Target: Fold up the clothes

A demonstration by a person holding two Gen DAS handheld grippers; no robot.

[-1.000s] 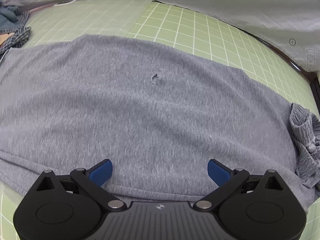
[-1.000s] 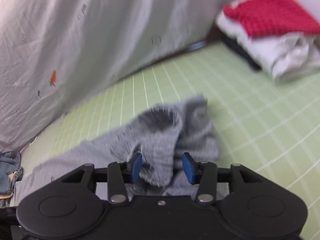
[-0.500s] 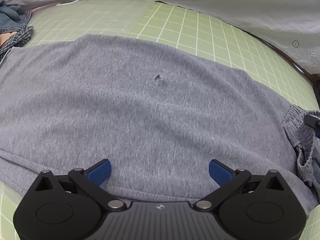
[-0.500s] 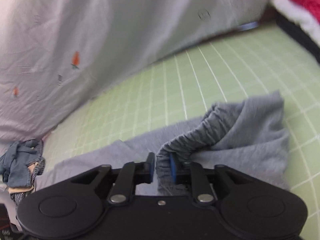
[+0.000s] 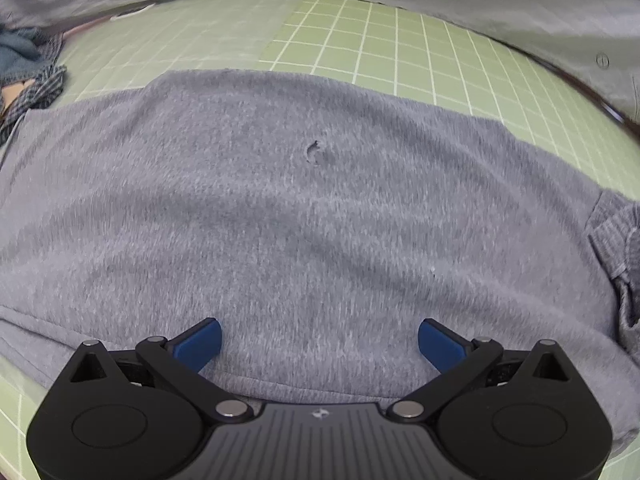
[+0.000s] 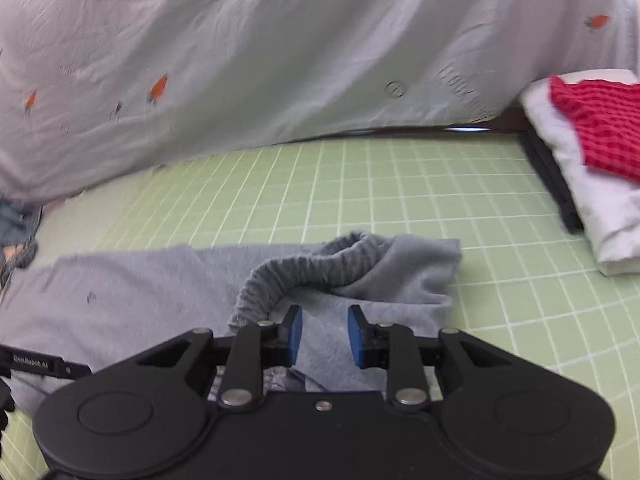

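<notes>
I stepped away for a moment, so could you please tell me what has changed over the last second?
The right tongs closed on the grey garment's elastic waistband half a second ago and have now opened, leaving it lying folded over the garment. The left tongs stayed wide open above the flat grey garment.

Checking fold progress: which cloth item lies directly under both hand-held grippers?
The grey garment, spread flat on the mat; the red cloth sits stacked aside.

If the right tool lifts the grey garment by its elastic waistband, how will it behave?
The grey garment is probably floppy: it lies flat and its elastic waistband already sags in a loop. Likely light, so it may drag across the green mat.
</notes>
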